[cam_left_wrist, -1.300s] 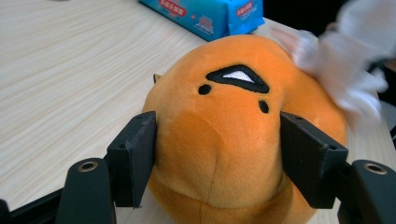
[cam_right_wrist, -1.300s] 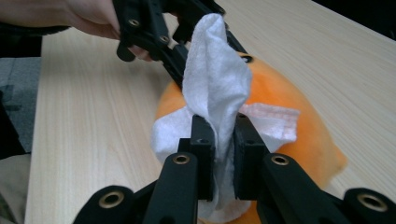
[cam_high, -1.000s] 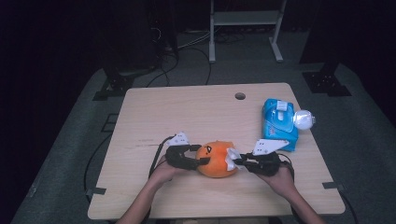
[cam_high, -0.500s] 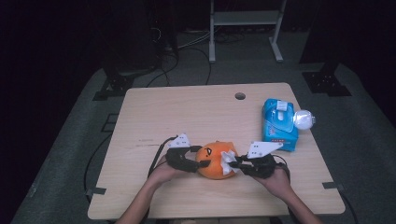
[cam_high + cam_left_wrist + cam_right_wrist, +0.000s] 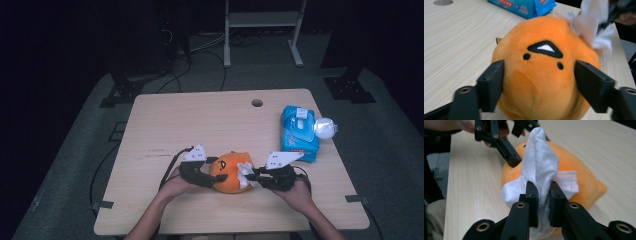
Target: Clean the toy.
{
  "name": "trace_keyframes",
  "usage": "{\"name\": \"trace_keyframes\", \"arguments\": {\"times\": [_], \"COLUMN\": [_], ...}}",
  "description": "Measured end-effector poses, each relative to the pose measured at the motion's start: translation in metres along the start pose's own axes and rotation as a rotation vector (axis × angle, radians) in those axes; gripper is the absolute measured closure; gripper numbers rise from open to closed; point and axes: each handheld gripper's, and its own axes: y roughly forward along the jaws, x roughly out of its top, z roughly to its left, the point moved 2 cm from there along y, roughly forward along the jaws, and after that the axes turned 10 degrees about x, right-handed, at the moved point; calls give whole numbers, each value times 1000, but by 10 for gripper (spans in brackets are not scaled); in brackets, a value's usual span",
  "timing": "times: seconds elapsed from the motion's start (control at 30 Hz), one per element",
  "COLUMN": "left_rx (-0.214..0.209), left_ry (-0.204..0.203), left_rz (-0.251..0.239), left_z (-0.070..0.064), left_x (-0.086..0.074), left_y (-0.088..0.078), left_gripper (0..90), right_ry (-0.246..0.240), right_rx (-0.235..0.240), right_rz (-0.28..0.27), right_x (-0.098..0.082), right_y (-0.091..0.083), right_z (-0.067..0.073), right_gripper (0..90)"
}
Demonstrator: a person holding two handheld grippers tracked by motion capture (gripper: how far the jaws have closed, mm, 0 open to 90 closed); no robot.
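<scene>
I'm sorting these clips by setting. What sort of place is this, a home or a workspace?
Probably a lab or studio workspace: a bare wooden table with a cable hole stands on grey floor matting, with loose cables and a metal stand in the dark behind.

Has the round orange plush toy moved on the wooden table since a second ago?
No. In the high view the round orange plush toy lies in the same spot, as far left and below the blue wipes pack as before, near the wooden table front edge.
</scene>
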Motion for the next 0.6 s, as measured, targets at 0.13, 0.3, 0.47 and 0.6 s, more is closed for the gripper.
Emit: {"name": "trace_keyframes", "arguments": {"times": [0.13,0.3,0.47,0.6], "left_rx": [-30,-35,-12,-1], "left_ry": [-13,-7,-16,-12], "left_rz": [14,21,10,9], "left_z": [6,4,-5,-1], "left_x": [-7,-7,8,2], "left_y": [-4,-5,1,1], "left_gripper": [313,305,148,254], "right_ry": [35,56,45,-6], "right_rx": [-24,-11,42,24], "right_rz": [-45,-50,-19,0], "right_x": [1,-2,-2,2], "right_y": [-8,-7,3,6], "right_z": [-7,-8,1,9], "right_gripper": [799,798,798,799]}}
